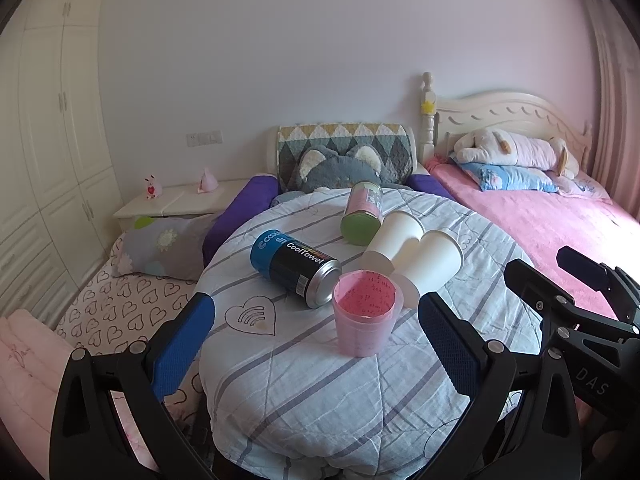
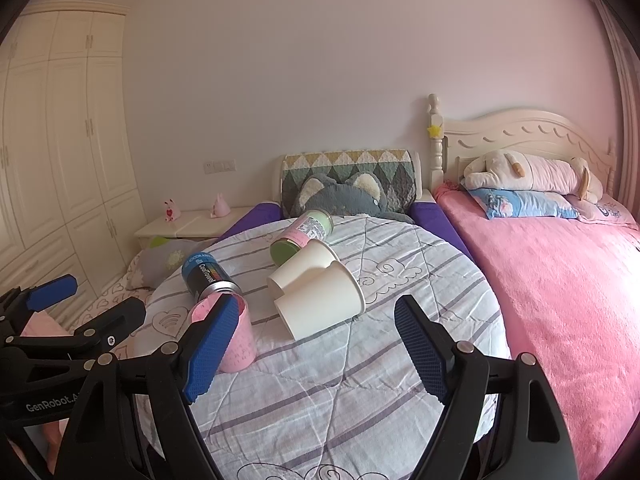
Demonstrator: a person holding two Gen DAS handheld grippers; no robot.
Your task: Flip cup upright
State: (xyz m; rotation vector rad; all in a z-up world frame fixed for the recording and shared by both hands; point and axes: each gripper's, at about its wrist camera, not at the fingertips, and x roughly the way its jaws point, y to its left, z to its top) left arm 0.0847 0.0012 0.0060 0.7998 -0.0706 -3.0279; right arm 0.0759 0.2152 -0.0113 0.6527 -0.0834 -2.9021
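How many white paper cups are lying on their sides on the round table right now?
2. The nearer white cup lies mid-table, beside the upright pink cup. The farther white cup lies touching it, just behind, next to the green-lidded jar. None seems hidden.

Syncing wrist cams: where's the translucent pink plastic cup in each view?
Left wrist: translucent pink plastic cup stands upright at lower centre, between the open left gripper's blue fingers.
Right wrist: the cup is lower left, partly behind the open right gripper's left finger.
Shared landmark: the blue-and-black CoolTowel can, lying on its side just behind the cup.
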